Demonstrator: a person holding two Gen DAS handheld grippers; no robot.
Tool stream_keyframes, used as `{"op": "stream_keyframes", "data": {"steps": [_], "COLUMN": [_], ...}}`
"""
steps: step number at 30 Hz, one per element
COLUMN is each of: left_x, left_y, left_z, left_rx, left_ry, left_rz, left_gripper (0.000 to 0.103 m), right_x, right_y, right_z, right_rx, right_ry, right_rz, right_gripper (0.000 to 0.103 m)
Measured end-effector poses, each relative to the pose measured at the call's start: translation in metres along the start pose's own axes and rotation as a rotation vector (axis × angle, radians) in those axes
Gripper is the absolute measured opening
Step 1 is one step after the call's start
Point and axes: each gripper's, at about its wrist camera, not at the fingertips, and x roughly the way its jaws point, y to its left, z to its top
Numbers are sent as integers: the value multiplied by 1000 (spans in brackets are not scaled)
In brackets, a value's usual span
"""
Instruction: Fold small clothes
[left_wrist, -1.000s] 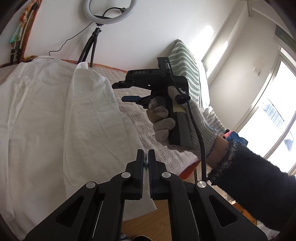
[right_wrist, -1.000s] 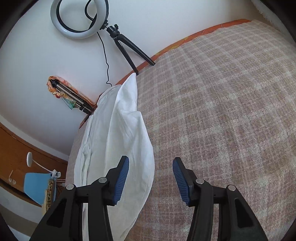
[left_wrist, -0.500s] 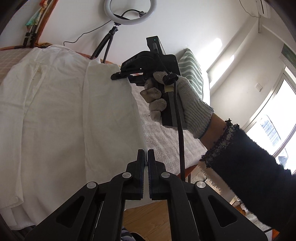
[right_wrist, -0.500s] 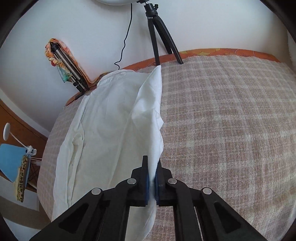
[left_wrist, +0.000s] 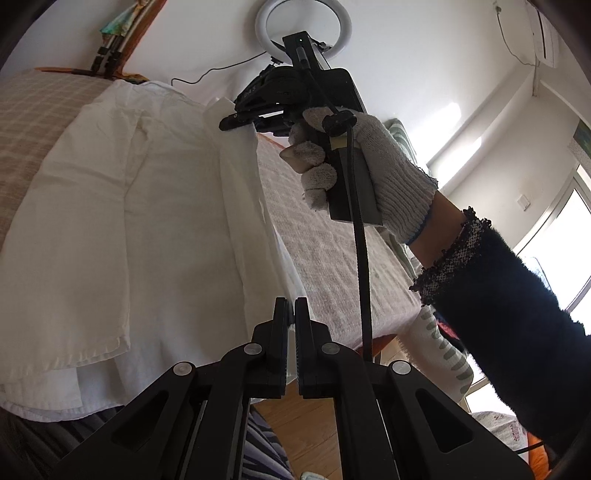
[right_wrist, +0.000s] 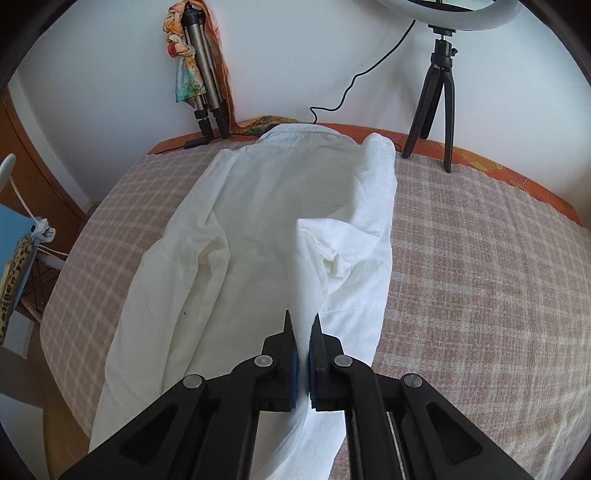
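Note:
A white shirt (left_wrist: 147, 221) lies spread on the plaid-covered bed (right_wrist: 480, 258), collar toward the wall. My right gripper (right_wrist: 303, 332) is shut on a raised fold of the shirt's (right_wrist: 258, 221) right side, and the white cloth shows between its pads. In the left wrist view that right gripper (left_wrist: 229, 123), held by a gloved hand (left_wrist: 369, 166), lifts the shirt's upper right edge. My left gripper (left_wrist: 290, 310) is shut at the lower end of the same edge, near the hem. The cloth runs taut between the two grippers.
A ring light on a black tripod (right_wrist: 439, 92) stands at the bed's far edge, and a folded tripod draped with a scarf (right_wrist: 203, 74) leans on the wall. A striped pillow (left_wrist: 402, 136) lies further along the bed. Wooden floor (left_wrist: 306, 424) shows below the bed's near edge.
The right gripper went from open to shut on the shirt's right edge, then rose and swung toward the shirt's middle with the cloth. The left gripper moved along with the lower edge.

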Motion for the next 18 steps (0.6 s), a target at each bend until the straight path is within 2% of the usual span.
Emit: {"op": "stream_keyframes", "data": {"steps": [8, 15, 17, 18], "left_x": [-11, -12, -15, -15], "left_y": [30, 38, 39, 37], "left_z": [-6, -9, -12, -13], "left_rx": [-58, -69, -61, -57], "left_ry": [3, 18, 27, 29], "left_rz": [59, 83, 84, 82], "left_gripper": [2, 2, 2, 2], "right_x": [49, 72, 71, 67], "right_y": [48, 51, 45, 42], "right_z": [-3, -7, -6, -5], "right_rx": [-77, -61, -33, -15], "right_ry": [66, 85, 89, 86], "right_rz": [-25, -13, 31, 62], "right_gripper": [2, 3, 9, 21]}}
